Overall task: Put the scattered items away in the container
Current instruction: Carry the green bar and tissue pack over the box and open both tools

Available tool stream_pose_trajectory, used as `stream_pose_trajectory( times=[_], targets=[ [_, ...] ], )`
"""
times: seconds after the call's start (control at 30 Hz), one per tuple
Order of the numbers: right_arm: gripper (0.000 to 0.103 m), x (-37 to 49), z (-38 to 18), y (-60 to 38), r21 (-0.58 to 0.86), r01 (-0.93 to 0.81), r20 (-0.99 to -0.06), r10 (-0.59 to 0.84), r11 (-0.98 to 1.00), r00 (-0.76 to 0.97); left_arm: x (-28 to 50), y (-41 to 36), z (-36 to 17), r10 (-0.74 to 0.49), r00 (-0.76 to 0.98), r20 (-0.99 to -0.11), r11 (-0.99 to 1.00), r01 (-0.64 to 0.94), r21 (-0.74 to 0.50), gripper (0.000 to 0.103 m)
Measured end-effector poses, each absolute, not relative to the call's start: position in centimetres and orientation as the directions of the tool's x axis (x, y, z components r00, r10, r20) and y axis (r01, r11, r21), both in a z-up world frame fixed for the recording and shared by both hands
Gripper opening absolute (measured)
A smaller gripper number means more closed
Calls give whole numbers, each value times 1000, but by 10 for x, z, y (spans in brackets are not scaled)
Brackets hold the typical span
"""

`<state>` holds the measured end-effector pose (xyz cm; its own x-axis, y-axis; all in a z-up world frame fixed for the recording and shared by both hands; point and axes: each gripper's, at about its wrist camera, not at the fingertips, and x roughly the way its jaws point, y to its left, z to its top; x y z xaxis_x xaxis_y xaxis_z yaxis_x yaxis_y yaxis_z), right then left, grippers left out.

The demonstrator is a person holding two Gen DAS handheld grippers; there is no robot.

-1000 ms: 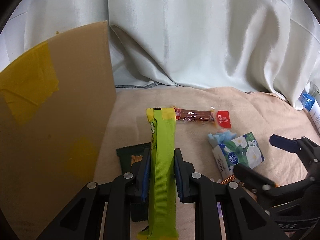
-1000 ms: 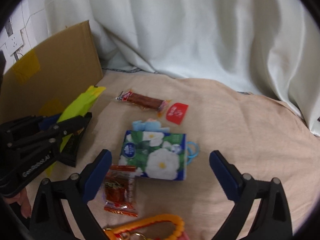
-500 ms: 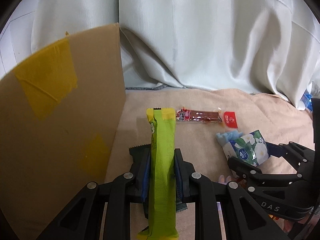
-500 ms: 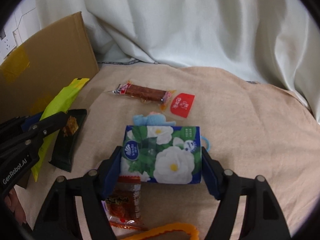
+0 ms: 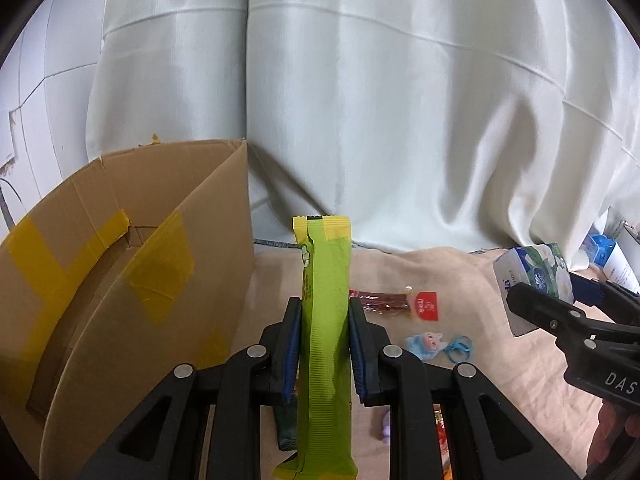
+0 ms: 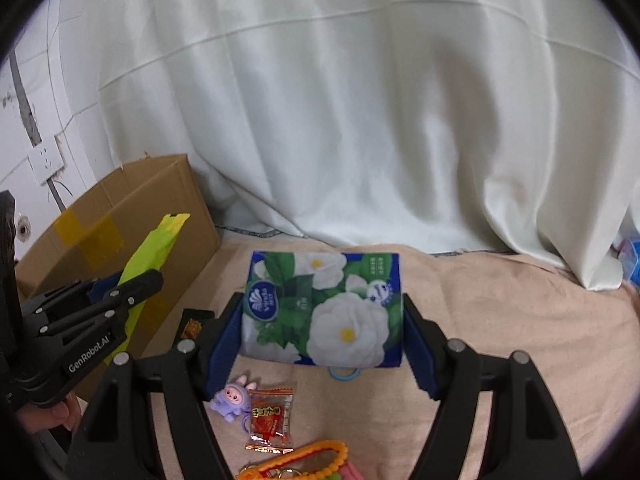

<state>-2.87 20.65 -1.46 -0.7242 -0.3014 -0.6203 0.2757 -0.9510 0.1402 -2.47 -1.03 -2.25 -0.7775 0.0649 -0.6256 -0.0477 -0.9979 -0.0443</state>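
Cardboard box: matt brown corrugated card, patched with glossy yellow tape. Green snack wrapper: matt plastic film, ribbed. Tissue pack: glossy printed plastic. Table cover: soft napped beige cloth. Backdrop curtain: smooth satiny white fabric

dark snack packet mostly hidden behind left hand-held gripper & green wrapper. orange bead ring cut off at bottom edge. cardboard box interior mostly unseen; blue ring half under tissue pack.

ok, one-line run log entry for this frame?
left gripper: shut on green snack bar | right gripper: shut on tissue pack | cardboard box: open | both items lifted, not yet boxed
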Motion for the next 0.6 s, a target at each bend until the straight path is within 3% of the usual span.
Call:
stream_pose_trajectory(
  times=[0.17,0.6],
  targets=[
    [76,-29,-12,207,140,282,-627,-305,-949,-716,-20,-2,-9,72,-788,-611,-997,-62,-39,23],
    [76,-32,50,167,146,367,-548,-384,-919,-743,5,-48,84,-17,-884,-468,-998,43,-44,23]
  ],
)
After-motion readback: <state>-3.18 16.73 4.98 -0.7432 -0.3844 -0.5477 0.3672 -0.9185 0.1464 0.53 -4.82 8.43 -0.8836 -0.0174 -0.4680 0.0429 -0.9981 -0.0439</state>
